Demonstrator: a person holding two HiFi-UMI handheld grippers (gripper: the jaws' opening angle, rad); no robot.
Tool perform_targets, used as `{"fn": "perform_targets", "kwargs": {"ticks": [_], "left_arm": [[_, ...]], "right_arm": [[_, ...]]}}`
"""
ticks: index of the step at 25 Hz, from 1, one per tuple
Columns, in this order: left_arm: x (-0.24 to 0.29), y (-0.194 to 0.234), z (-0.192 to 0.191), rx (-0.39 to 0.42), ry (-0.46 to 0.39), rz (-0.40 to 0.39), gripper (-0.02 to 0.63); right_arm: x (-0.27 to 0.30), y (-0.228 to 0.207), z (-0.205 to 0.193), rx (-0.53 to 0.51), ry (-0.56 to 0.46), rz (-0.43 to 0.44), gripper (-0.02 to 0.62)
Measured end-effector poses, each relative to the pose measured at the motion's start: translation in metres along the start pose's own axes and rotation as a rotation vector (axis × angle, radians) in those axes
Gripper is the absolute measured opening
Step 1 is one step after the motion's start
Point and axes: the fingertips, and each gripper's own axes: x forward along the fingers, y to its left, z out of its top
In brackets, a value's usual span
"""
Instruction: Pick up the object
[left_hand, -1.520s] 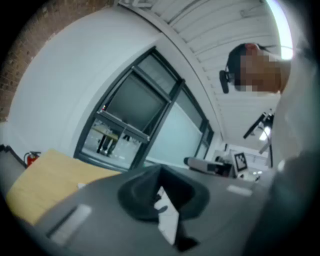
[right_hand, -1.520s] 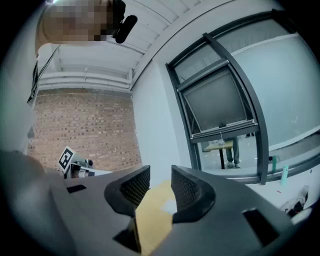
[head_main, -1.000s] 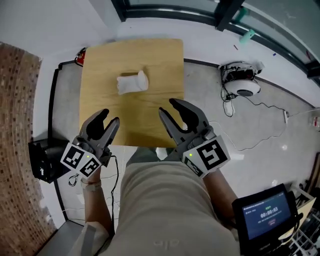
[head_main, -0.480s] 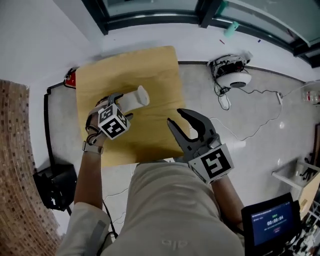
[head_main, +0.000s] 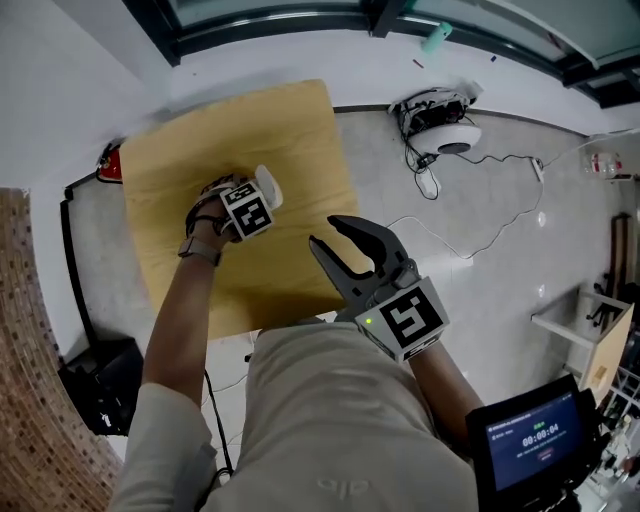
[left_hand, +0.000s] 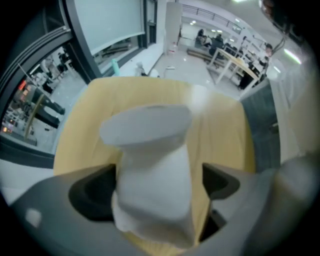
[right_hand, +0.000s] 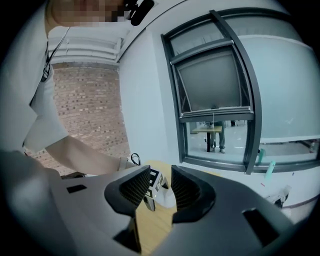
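The object is a white, soft-looking roll with a wider flat cap (head_main: 269, 186), lying on a light wooden table (head_main: 190, 140). My left gripper (head_main: 252, 198) is right over it, its marker cube covering most of it in the head view. In the left gripper view the white object (left_hand: 152, 165) fills the space between the jaws, which are opening; a thin gap shows beside the right pad (left_hand: 216, 181). My right gripper (head_main: 325, 233) hangs open and empty over the table's near right edge, looking toward the left gripper's cube (right_hand: 152, 186).
On the floor to the right lies a white round device with tangled cables (head_main: 440, 125). A red thing (head_main: 108, 166) sits at the table's left edge, a black box (head_main: 100, 385) below it. A lit screen (head_main: 528, 440) is at lower right. A brick-patterned surface (head_main: 30, 330) runs along the left.
My left gripper has travelled from the table's near edge forward onto the white object, and its jaws have spread around it. The right gripper has stayed about where it was.
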Motion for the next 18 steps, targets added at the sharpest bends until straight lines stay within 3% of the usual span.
{"fn": "perform_targets", "kwargs": {"ticks": [2,4,18], "left_arm": [[0.020,-0.002,-0.005,0.006,0.047,-0.037,0.526],[0.034,-0.001,-0.009,0.012,0.076,-0.038,0.591],[0.028,-0.005,-0.003,0.010,0.083,-0.029,0.592]], "right_arm": [[0.010,-0.002,-0.001,0.016,0.001,0.013,0.133],[0.020,0.000,-0.001,0.016,0.004,0.030,0.133],[0.035,0.010,0.003,0.000,0.019,0.081,0.133]]}}
